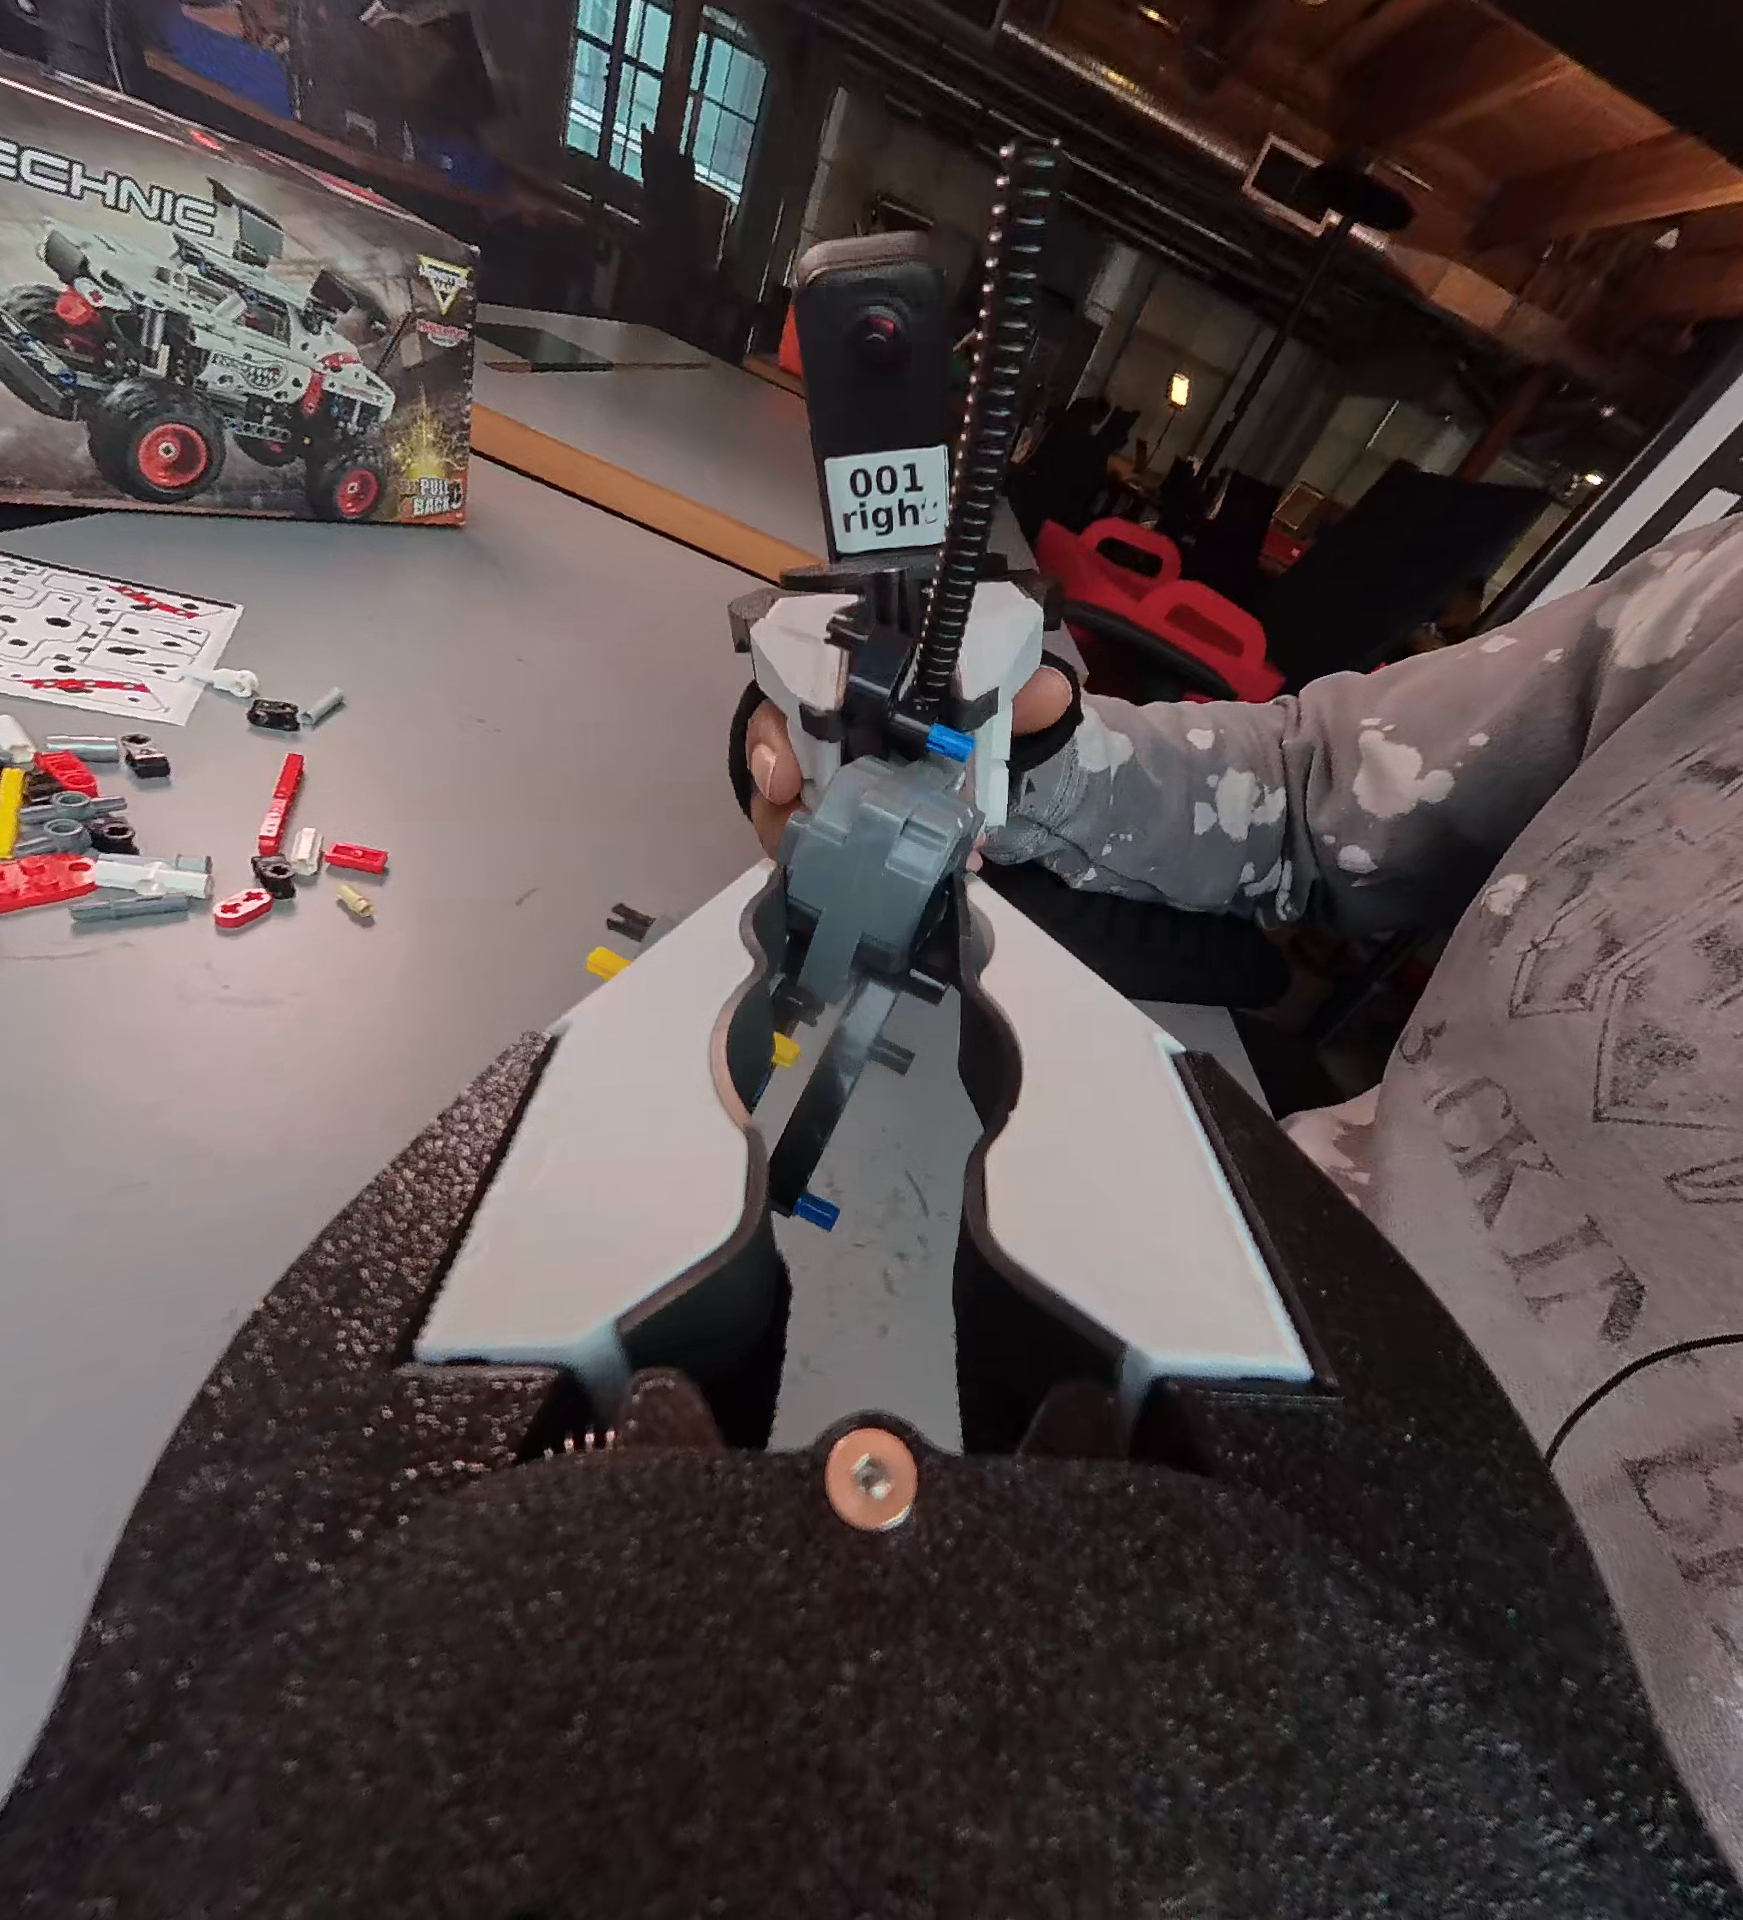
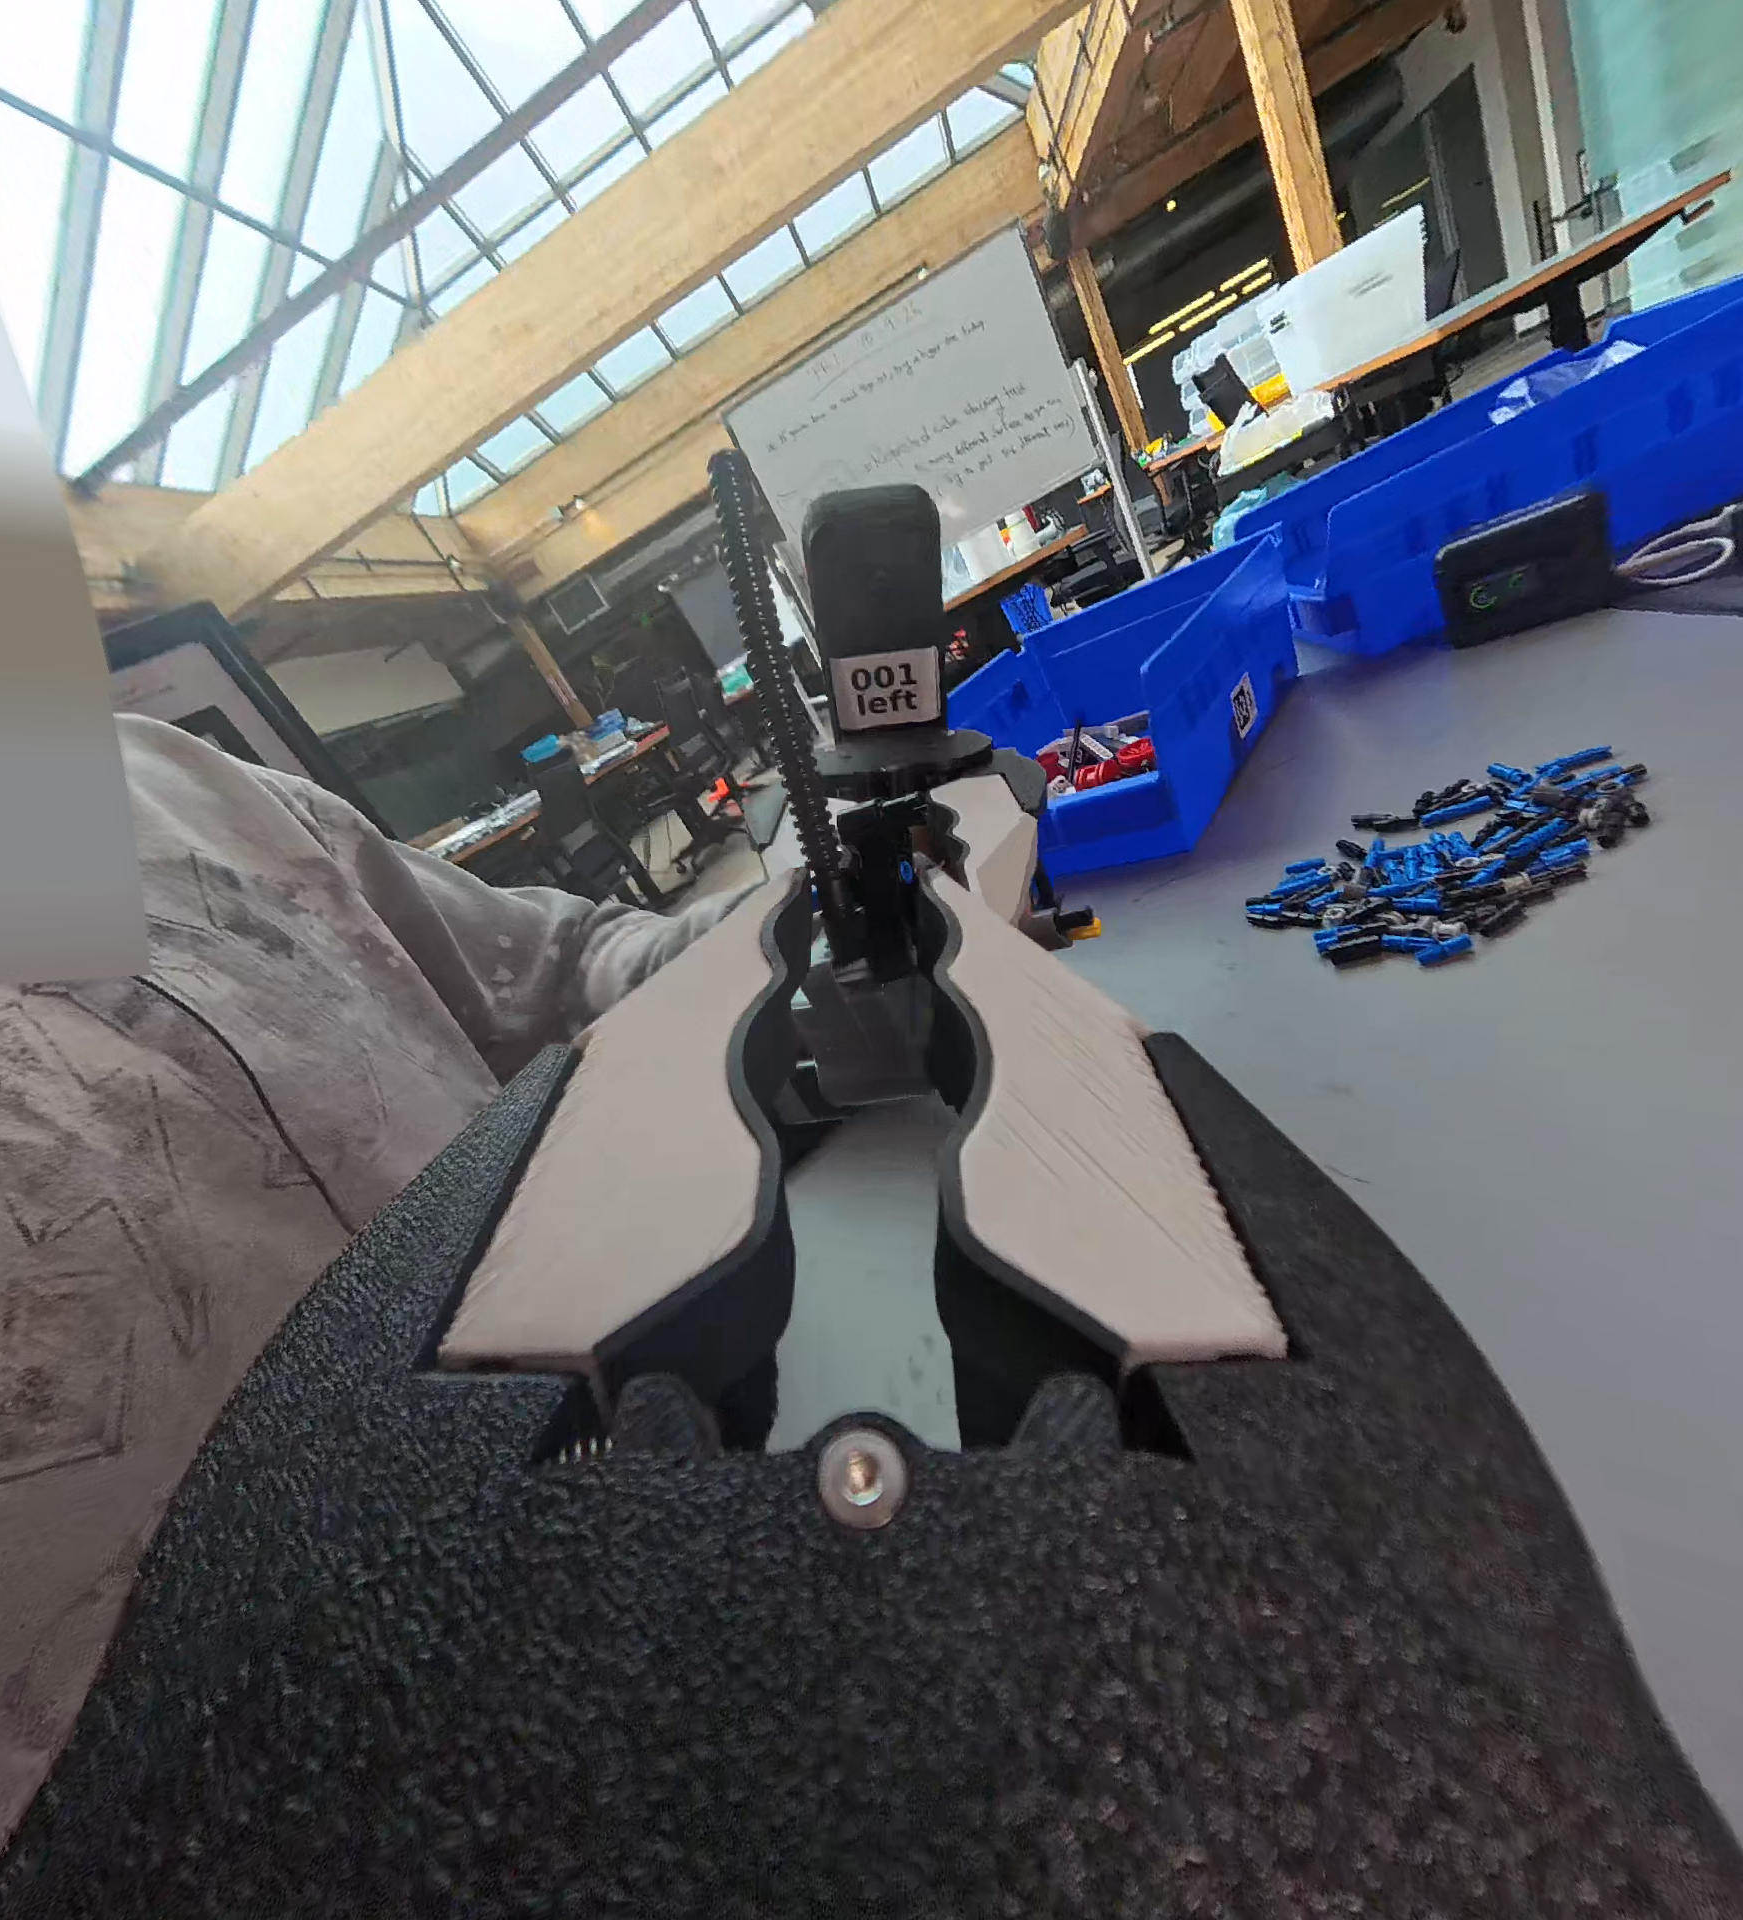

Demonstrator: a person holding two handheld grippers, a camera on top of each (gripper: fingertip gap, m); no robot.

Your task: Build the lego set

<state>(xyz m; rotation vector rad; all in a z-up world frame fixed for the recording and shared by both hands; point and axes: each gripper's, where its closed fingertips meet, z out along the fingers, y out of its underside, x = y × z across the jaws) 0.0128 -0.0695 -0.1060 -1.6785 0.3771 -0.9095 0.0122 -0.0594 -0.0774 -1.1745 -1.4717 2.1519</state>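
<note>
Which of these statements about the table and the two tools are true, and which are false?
1. The left tool and the right tool both grip one grey and black lego assembly. True.
2. The pile of blue and black pins sits inside a blue bin. False: it lies loose on the grey table, beside the blue bins.
3. The lego box stands at the far side of the table behind a sticker sheet. True.
4. The loose red, grey and black pieces are sorted into neat rows. False: they lie scattered.
5. The assembly rests flat on the table. False: it is held up between the tools.
</note>
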